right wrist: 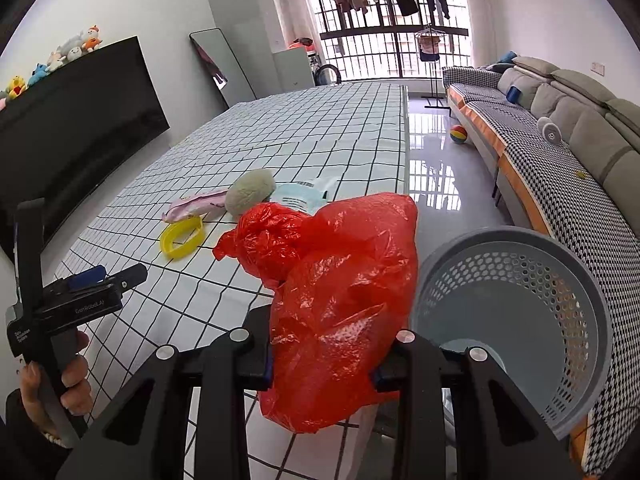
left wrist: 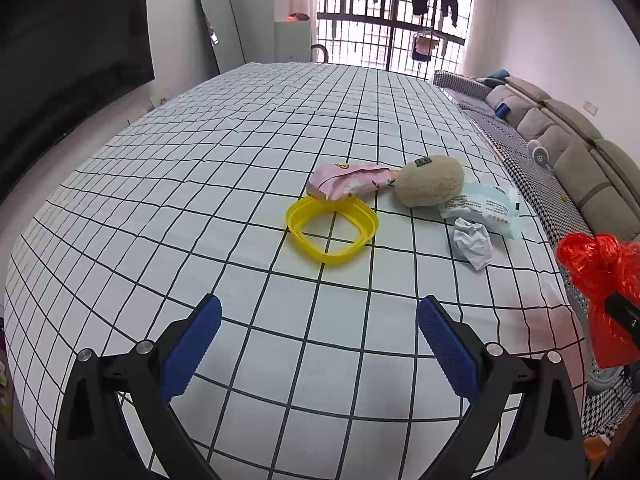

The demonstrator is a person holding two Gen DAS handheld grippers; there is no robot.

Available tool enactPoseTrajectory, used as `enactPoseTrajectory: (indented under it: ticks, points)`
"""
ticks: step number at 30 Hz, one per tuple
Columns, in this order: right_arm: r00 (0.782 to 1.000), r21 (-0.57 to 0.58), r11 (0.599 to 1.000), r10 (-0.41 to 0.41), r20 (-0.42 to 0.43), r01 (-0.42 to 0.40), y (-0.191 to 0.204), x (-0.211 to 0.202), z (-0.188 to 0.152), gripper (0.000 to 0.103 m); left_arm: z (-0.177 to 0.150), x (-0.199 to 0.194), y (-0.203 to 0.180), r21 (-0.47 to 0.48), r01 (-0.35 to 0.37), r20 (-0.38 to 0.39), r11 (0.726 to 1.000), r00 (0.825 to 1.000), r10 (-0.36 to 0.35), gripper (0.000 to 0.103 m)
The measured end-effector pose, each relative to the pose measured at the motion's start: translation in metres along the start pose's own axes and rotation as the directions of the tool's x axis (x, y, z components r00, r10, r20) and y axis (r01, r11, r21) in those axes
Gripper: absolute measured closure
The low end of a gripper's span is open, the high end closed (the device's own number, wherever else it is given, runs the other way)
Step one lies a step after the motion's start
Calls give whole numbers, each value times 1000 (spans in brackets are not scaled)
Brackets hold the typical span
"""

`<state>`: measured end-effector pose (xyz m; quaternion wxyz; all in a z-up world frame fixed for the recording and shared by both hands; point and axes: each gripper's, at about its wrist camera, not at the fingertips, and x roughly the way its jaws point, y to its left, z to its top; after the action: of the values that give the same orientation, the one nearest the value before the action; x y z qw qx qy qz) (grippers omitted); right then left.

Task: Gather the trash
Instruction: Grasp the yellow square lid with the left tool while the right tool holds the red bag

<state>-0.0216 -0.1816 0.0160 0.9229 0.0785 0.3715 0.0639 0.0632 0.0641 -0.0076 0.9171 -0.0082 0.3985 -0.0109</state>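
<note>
Right tool (right wrist: 324,364) pinches the crumpled red plastic bag (right wrist: 340,288) beside the grey perforated basket (right wrist: 516,320); slick film could slip out early.

The right gripper's fingertips (right wrist: 280,360) are hidden by the red bag (right wrist: 344,300); the basket (right wrist: 580,320) is cut off below.
</note>
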Motion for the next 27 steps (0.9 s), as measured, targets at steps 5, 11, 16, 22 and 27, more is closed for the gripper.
enactPoseTrajectory:
  ticks: [5, 11, 16, 22, 27]
  points:
    - [1000, 36, 999, -22, -5, 22, -15, 4, -7, 71, 12, 16, -3, 16, -14, -11, 1000, 1000, 14, 6]
    - [1000, 64, 998, -12, -19, 13, -26, 12, -11, 71, 28, 43, -4, 4, -15, -50, 1000, 999, 15, 6]
    - [1000, 74, 997, -3, -30, 5, -28, 20, -10, 71, 37, 66, -7, -5, 7, -100, 1000, 995, -8, 6]
    - [999, 93, 996, 8, -42, -4, -36, 25, -10, 71, 46, 89, -14, 18, -12, -133, 1000, 991, 14, 6]
    - [999, 102, 995, 10, -47, -5, -39, 28, -12, 71, 46, 104, -10, 3, -27, -170, 1000, 985, 27, 7]
